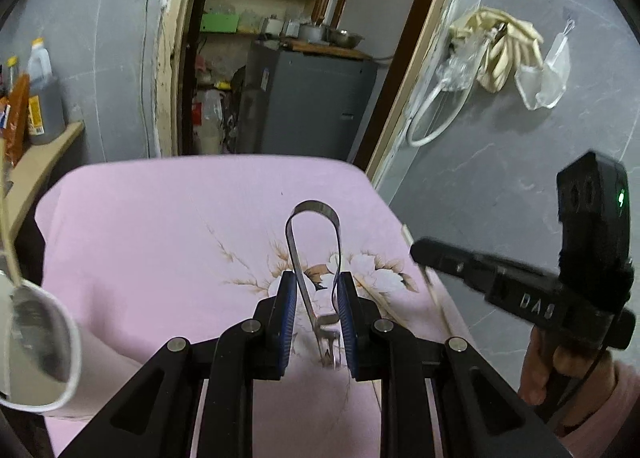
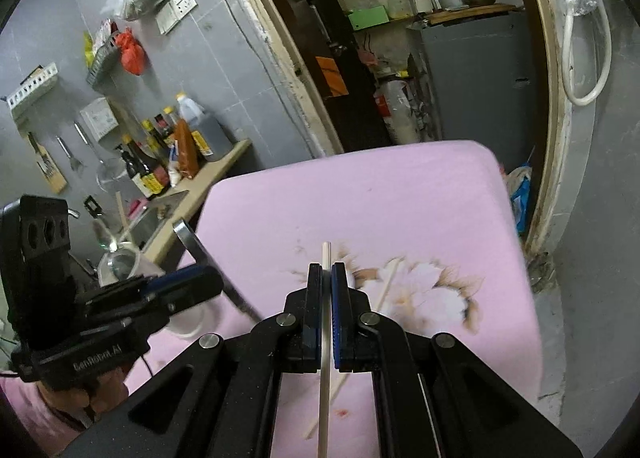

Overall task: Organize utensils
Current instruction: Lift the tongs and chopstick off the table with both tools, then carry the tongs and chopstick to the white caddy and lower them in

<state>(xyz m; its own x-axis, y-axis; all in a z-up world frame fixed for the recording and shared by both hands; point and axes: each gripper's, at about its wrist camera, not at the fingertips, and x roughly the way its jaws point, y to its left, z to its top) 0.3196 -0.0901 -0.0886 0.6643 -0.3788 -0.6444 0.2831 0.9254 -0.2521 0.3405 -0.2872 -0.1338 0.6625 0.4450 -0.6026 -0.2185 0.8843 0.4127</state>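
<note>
At the far left of the left wrist view, I am seeing a white cup [image 1: 74, 342] standing at the edge of the surface [image 1: 160, 226], which is wearing a pink floral cloth. A wooden stick [image 1: 6, 218] is leaning out of the cup.

At centre, the left tongs [image 1: 317, 290] are gripping a steel U-shaped utensil [image 1: 298, 258]. Its two arms are sitting between the blue pads [image 1: 287, 314], its closed bend is pointing away from the camera, and its toothed tips are lying close to the lens. The jaws are standing at a narrow gap, set by the utensil's width. In the right wrist view, the utensil is sitting above the cloth, near the surface's left edge and close to the cup.

Further right, the right tongs [image 2: 327, 278] are pinching a pale chopstick [image 2: 325, 378]. The jaws are nearly closed on it, and the stick is running straight through them, projecting past the tips and back toward the lens. A second chopstick [image 2: 387, 284] is lying loose on the flower print, just right of the right tongs and partly passing under them.
</note>
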